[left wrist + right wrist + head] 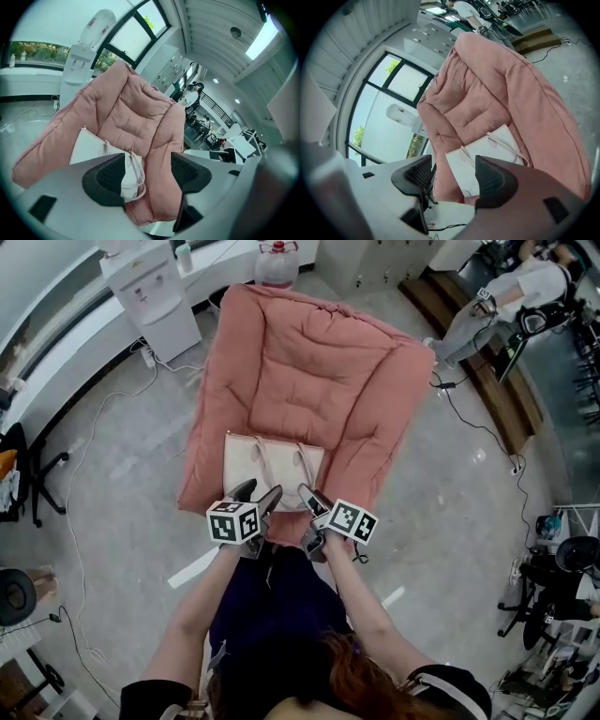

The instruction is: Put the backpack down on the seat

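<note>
Backpack (272, 470) flat on pink seat (309, 362), grey floor (450, 512) around; left tongs (147, 172), right tongs (453, 176) agape, empty.

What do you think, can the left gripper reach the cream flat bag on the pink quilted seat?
Probably yes: the left gripper, jaws apart, hovers at the cream flat bag's near edge, with nothing between them.

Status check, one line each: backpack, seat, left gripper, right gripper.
backpack: lying flat on the seat, straps loose on top, not gripped.
seat: pink cushion, carrying the backpack on its front part.
left gripper: jaws apart, clamping nothing, by the backpack's near edge.
right gripper: jaws apart, clamping nothing, by the backpack's near edge.
</note>
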Demonstrator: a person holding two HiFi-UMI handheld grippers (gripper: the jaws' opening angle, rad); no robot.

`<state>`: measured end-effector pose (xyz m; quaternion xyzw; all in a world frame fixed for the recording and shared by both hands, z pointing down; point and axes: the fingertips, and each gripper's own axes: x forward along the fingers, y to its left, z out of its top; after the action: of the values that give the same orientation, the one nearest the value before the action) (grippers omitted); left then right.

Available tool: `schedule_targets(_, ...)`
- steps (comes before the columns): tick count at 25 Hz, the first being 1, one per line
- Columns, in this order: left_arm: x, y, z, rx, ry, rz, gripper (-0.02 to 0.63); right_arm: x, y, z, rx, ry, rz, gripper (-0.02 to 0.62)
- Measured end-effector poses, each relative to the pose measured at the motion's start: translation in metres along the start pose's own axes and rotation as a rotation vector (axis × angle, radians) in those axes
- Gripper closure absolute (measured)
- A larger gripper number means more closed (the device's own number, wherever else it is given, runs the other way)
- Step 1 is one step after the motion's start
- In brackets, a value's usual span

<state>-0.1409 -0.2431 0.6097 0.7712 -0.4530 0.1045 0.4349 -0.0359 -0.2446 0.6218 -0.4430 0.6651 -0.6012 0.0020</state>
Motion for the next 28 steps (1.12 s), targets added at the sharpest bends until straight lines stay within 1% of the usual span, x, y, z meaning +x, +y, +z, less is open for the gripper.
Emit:
schedule_targets(4, -0.017, -0.017, 0.013, 0.084, -0.024, -0.001, 0.31, -0.02, 0.024, 0.01, -0.028, -0.049, 0.038, 0.313)
schedule_targets(8, -0.03, -0.043, 0.021, 0.204, -0.048, -0.009, 0.31, -0.039, 0.043, 0.018, -0.069, -0.093, 0.06, 0.313)
schedule_targets(13, -0.037, -0.074, 0.04, 0.243, -0.099, -0.053, 0.31, -0.055, 0.07, 0.03, -0.199, -0.153, 0.079, 0.313)
schedule_targets(17, -0.041, -0.091, 0.062, 0.294, -0.157, -0.06, 0.31, -0.061, 0.093, 0.035, -0.269, -0.167, 0.123, 0.313)
schedule_targets(19, -0.043, -0.101, 0.072, 0.328, -0.191, -0.08, 0.311, -0.068, 0.104, 0.04, -0.289, -0.192, 0.142, 0.313)
schedule_targets(20, -0.045, -0.106, 0.076, 0.345, -0.209, -0.093, 0.311, -0.072, 0.108, 0.041, -0.295, -0.206, 0.141, 0.313)
schedule_targets(22, -0.051, -0.111, 0.081, 0.367, -0.237, -0.107, 0.313, -0.079, 0.11, 0.042, -0.318, -0.238, 0.106, 0.316)
schedule_targets(23, -0.054, -0.113, 0.082, 0.375, -0.25, -0.104, 0.324, -0.084, 0.11, 0.043, -0.34, -0.26, 0.077, 0.349)
schedule_targets(24, -0.058, -0.114, 0.083, 0.384, -0.267, -0.094, 0.358, -0.089, 0.109, 0.044, -0.366, -0.283, 0.05, 0.456)
schedule_targets(25, -0.063, -0.115, 0.085, 0.394, -0.29, -0.081, 0.422, -0.093, 0.11, 0.045, -0.39, -0.304, 0.033, 0.537)
schedule_targets(26, -0.067, -0.115, 0.088, 0.402, -0.312, -0.071, 0.519, -0.097, 0.112, 0.045, -0.406, -0.32, 0.037, 0.539)
schedule_targets(27, -0.07, -0.117, 0.09, 0.409, -0.328, -0.067, 0.568, -0.1, 0.116, 0.045, -0.412, -0.334, 0.058, 0.546)
schedule_targets(28, -0.072, -0.119, 0.091, 0.412, -0.336, -0.071, 0.578, -0.103, 0.121, 0.044, -0.409, -0.349, 0.088, 0.549)
